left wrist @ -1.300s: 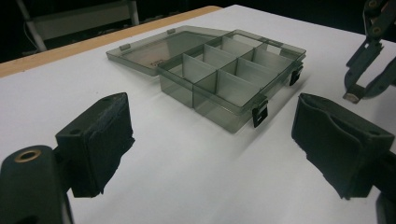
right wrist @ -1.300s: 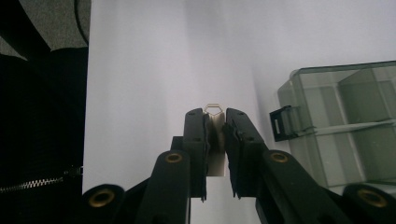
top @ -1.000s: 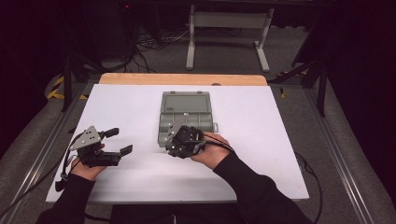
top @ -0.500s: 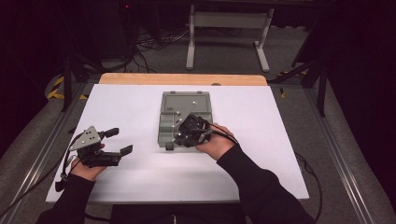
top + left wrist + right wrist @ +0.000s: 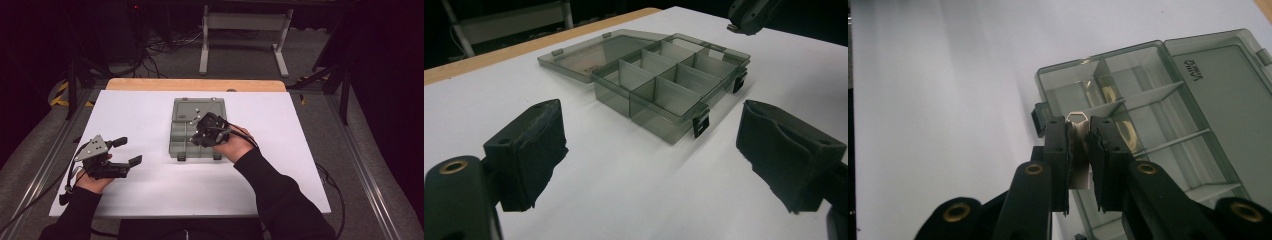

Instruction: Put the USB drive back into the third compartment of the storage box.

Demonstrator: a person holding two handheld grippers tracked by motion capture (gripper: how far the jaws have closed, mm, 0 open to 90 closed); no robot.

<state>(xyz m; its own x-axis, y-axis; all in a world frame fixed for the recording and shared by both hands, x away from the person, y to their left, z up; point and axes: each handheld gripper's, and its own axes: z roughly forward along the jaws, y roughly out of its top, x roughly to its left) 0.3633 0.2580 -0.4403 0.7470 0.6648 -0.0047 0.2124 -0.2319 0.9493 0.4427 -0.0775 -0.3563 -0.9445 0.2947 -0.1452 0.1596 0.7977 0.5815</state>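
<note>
**Right tongs clamping a metal piece over the open box; left tongs idle and wide**

Right tongs [image 5: 1078, 145] are pinching a small flat silver metal piece [image 5: 1078, 120], pads nearly together with only the piece between them. Its angled tip is sticking out past the pad ends, its lower edge is showing below them. Can't tell exactly what the part is.

In the high view the right tongs [image 5: 202, 134] are hanging over the translucent grey-green plastic compartment box [image 5: 178, 141], roughly above its middle compartments. Whether the piece is touching a divider, can't tell. The right gripper view is looking down into the box [image 5: 1168, 130], with the piece sitting in front of the compartments nearest the latch side.

The box is lying open near the middle of the white tabletop [image 5: 145, 115], lid folded flat on the far side, two dark latches on the near edge.

Left tongs [image 5: 649, 165] are standing released, jaws wide apart, nothing between the pads and touching nothing. In the high view the left tongs [image 5: 127, 151] are sitting low at the left side of the tabletop, well apart from the box, pointing toward it.
</note>
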